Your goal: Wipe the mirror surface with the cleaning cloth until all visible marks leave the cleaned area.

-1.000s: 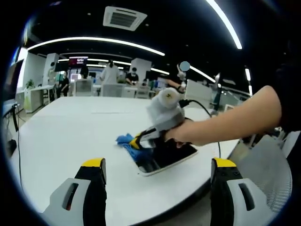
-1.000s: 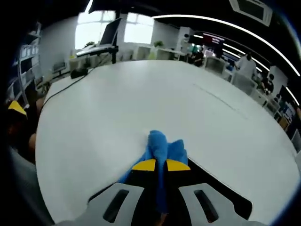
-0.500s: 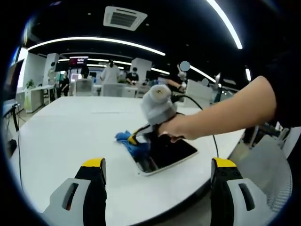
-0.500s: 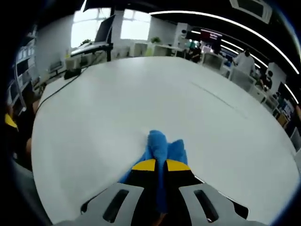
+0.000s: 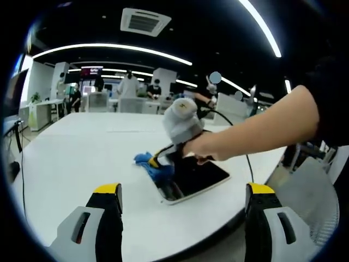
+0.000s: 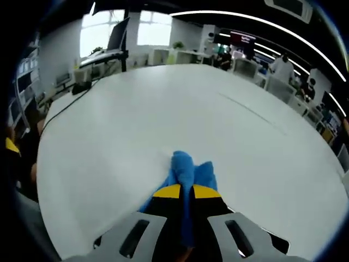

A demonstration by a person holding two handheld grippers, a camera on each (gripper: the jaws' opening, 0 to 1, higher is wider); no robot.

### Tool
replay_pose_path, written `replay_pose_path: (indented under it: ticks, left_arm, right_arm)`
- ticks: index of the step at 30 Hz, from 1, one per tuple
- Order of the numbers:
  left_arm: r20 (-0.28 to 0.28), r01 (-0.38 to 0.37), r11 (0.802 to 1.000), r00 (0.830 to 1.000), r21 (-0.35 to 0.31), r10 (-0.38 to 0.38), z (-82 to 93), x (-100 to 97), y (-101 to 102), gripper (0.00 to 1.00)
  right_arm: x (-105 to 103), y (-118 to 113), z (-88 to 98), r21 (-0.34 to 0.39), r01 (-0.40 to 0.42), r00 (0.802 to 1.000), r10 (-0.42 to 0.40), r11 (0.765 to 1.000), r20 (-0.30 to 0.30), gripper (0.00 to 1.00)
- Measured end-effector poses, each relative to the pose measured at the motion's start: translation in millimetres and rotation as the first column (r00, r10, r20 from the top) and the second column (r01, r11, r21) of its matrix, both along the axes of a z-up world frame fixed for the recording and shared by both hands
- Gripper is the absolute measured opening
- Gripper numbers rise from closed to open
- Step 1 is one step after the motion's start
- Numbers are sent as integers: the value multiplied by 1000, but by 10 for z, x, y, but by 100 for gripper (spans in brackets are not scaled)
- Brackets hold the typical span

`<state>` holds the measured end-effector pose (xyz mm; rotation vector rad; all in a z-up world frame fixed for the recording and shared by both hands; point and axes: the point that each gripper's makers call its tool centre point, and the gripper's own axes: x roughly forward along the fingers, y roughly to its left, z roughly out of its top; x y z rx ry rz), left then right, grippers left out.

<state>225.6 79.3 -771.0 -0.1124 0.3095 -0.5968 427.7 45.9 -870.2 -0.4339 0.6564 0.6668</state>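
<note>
On the table's near edge, right tool (image 6: 180, 191), clamped on cleaning cloth (image 6: 188, 168), should press flat across the mirror (image 5: 197, 179); left tool (image 5: 182, 194) gapes.

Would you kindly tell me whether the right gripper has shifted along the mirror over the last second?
Yes. In the left gripper view the right gripper, shut on the blue cleaning cloth, has slid towards the far-left end of the dark rectangular mirror.
</note>
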Motion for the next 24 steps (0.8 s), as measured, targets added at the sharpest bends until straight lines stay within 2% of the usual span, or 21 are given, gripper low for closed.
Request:
replay_pose_path:
  ticks: [13, 24]
  left_arm:
    - [0, -2, 1000, 1000, 1, 2, 2, 6, 3, 95]
    - [0, -9, 1000, 1000, 2, 9, -3, 14, 14, 95]
  right_arm:
    - [1, -121, -8, 38, 28, 999, -27, 999, -35, 1]
    - [-19, -232, 0, 20, 26, 999, -26, 999, -39, 1]
